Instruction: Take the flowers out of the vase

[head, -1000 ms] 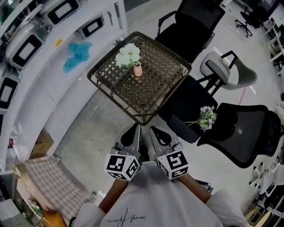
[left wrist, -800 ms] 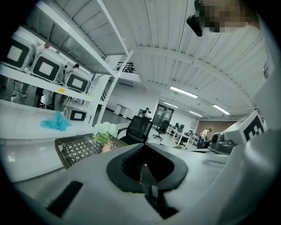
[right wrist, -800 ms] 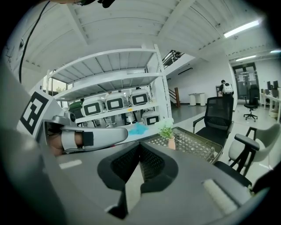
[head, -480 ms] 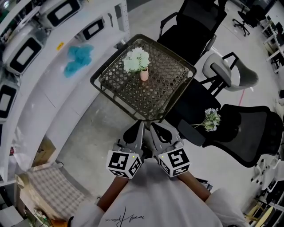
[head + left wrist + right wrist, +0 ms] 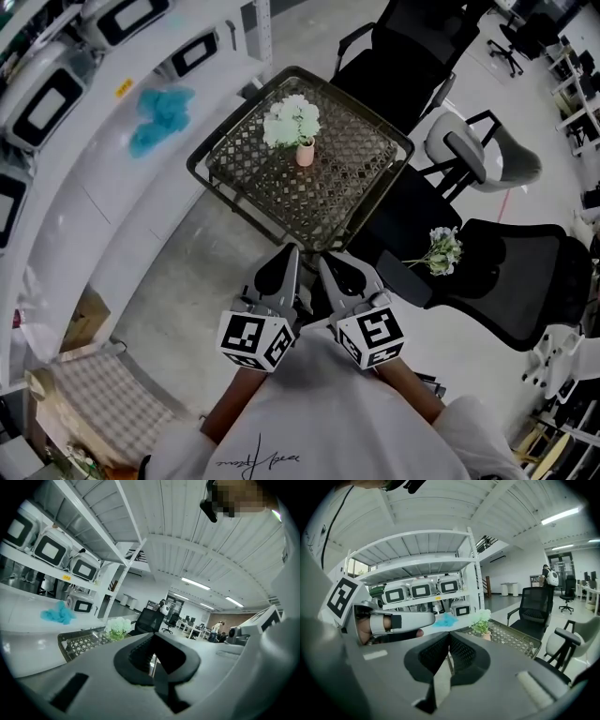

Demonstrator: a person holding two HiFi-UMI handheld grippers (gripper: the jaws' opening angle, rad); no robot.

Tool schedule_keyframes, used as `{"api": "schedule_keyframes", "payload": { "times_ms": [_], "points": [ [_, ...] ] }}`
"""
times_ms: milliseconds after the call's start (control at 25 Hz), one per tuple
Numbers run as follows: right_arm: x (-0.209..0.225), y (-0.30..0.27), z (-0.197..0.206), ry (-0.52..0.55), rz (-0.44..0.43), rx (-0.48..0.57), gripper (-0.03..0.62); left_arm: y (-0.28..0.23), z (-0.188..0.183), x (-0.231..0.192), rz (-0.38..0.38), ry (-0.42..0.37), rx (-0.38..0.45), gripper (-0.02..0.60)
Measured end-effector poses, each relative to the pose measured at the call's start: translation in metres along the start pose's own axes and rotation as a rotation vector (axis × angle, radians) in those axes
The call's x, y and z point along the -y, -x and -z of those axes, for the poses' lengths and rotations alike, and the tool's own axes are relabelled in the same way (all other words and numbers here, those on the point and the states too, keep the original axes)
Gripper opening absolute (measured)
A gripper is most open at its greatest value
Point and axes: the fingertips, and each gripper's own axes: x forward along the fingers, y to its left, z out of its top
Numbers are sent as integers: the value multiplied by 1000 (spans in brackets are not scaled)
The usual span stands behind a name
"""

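A small pink vase (image 5: 305,154) with a bunch of white-green flowers (image 5: 291,121) stands on a woven metal table (image 5: 347,202). My left gripper (image 5: 290,253) and right gripper (image 5: 324,260) are held side by side short of the table's near corner, well away from the vase. Both are shut with nothing between the jaws. In the left gripper view the flowers (image 5: 118,626) show over the shut left gripper (image 5: 151,642). The right gripper view has the flowers (image 5: 481,620) and the vase (image 5: 487,636) beyond the shut right gripper (image 5: 449,643).
A second flower bunch (image 5: 439,251) lies on a black office chair (image 5: 506,281) at the right. More chairs (image 5: 412,42) ring the table's far side. A white shelf unit (image 5: 84,103) with a blue cloth (image 5: 159,117) runs along the left. Bare concrete floor (image 5: 178,281) lies left of my grippers.
Both grippers have moved a short way across the floor together, side by side and level. Their jaws stay shut and empty. The vase and flowers have not moved.
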Motion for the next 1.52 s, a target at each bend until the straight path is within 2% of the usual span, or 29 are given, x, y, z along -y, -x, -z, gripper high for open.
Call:
{"api": "schedule_keyframes", "payload": {
  "times_ms": [400, 1000, 1520],
  "points": [
    [10, -21, -9, 2, -27, 8, 15, -17, -6, -9, -11, 2, -1, 2],
    [88, -58, -15, -30, -37, -5, 31, -87, -7, -25, -86, -39, -39, 2],
    [126, -100, -6, -49, -109, -58, 31, -140, 2, -36, -119, 34, -80, 2]
  ]
}}
